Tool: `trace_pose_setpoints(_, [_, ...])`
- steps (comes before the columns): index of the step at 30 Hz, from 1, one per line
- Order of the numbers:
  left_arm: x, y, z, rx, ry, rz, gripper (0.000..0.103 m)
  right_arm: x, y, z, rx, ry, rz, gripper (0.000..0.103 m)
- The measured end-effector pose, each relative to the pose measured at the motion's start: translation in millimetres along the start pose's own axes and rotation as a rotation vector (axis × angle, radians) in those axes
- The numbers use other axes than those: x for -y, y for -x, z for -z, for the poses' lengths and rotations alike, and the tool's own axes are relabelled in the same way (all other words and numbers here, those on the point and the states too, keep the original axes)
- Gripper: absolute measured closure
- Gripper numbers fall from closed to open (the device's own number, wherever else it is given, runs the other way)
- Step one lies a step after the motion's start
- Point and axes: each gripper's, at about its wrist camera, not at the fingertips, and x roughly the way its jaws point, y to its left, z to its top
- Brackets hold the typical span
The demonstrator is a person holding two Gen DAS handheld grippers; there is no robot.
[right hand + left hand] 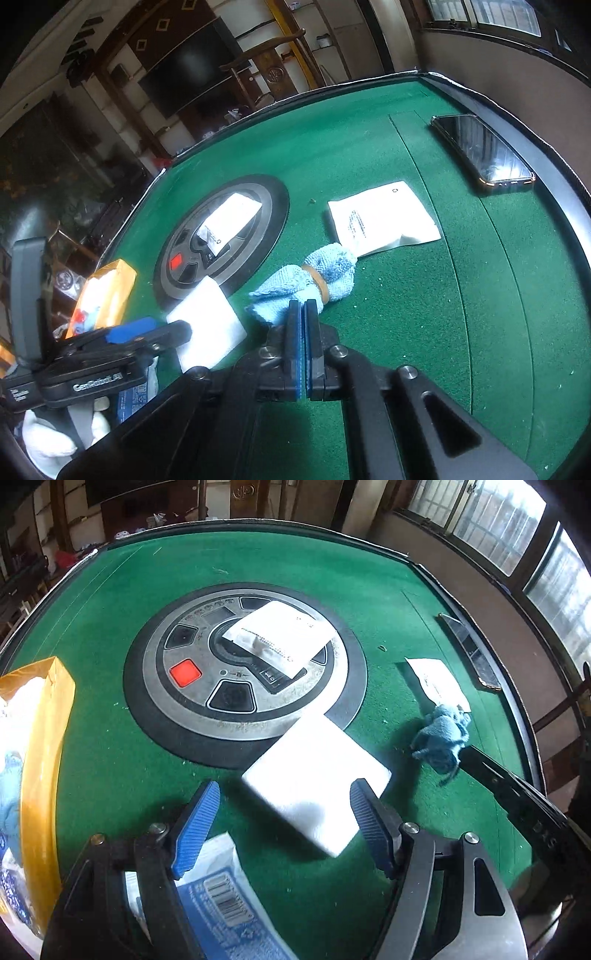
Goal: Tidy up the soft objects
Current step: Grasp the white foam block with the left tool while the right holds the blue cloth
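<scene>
My left tongs (284,801) stand wide over the green bench (110,738), and the white foam pad (314,775) lies between the blue pads, unpinched. My right tongs (303,314) are pressed fully together, their tips at the blue cloth bundle (314,277) with its rubber band; I cannot tell whether any fabric is caught. A white packet (380,221) lies just beyond it.

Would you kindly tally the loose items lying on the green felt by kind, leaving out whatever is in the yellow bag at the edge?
White sachets: 2, one on the round console, one beside the cloth
White foam block: 1
Blue cloth bundle: 1
Phone: 1
Blue-and-white barcoded packet: 1
Total: 6
</scene>
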Motion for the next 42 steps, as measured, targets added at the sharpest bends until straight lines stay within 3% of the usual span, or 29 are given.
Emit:
trace_pose_setpoints(5, [14,-27,-12,-0.045,0.002,-0.033,0.027,19,12,-4,0.036,-0.092,-0.023,0.101])
trace_pose_setpoints(11, [32,-30,-13,-0.009,-0.019,-0.066,0.022,43,30,-9,0.106,-0.189,-0.031,0.101])
trace_pose_setpoints(16, [47,-34,-17,0.028,-0.047,-0.088,0.02,45,24,-10,0.085,-0.206,-0.016,0.101])
trace_pose_setpoints(19, [65,-32,-15,0.066,-0.168,-0.113,0.054,48,14,-11,0.036,-0.227,-0.017,0.098])
trace_pose_setpoints(21, [74,-27,-12,0.081,-0.236,-0.073,0.07,51,12,-8,0.023,-0.242,-0.031,0.089])
trace_pose_setpoints(23, [73,-20,-13,0.066,-0.242,-0.028,0.078,49,12,-7,0.025,-0.236,-0.051,0.07])
trace_pose_setpoints(25, [71,-13,-12,0.066,-0.248,0.014,0.079,45,13,-6,0.034,-0.23,-0.061,0.057])
trace_pose_setpoints(31, [82,-13,-7,0.044,-0.279,0.13,0.079,42,4,-4,0.026,-0.202,-0.018,0.055])
trace_pose_setpoints(34, [93,-15,0,0.021,-0.312,0.181,0.079,39,-4,-3,0.013,-0.162,0.052,0.055])
trace_pose_setpoints(36, [100,-13,5,0.023,-0.336,0.175,0.079,42,-6,-2,-0.002,-0.168,0.058,0.066])
trace_pose_setpoints(37, [101,-12,6,0.02,-0.337,0.181,0.076,46,-5,-2,-0.007,-0.183,0.065,0.077])
trace_pose_setpoints(39, [99,-9,7,0.015,-0.308,0.189,0.069,59,1,-1,0.001,-0.252,0.012,0.079])
trace_pose_setpoints(41, [94,-9,7,0.002,-0.275,0.209,0.042,74,8,-1,0.023,-0.329,-0.052,0.08])
trace_pose_setpoints(42, [93,-10,7,-0.001,-0.261,0.216,0.037,82,12,0,0.038,-0.36,-0.074,0.08])
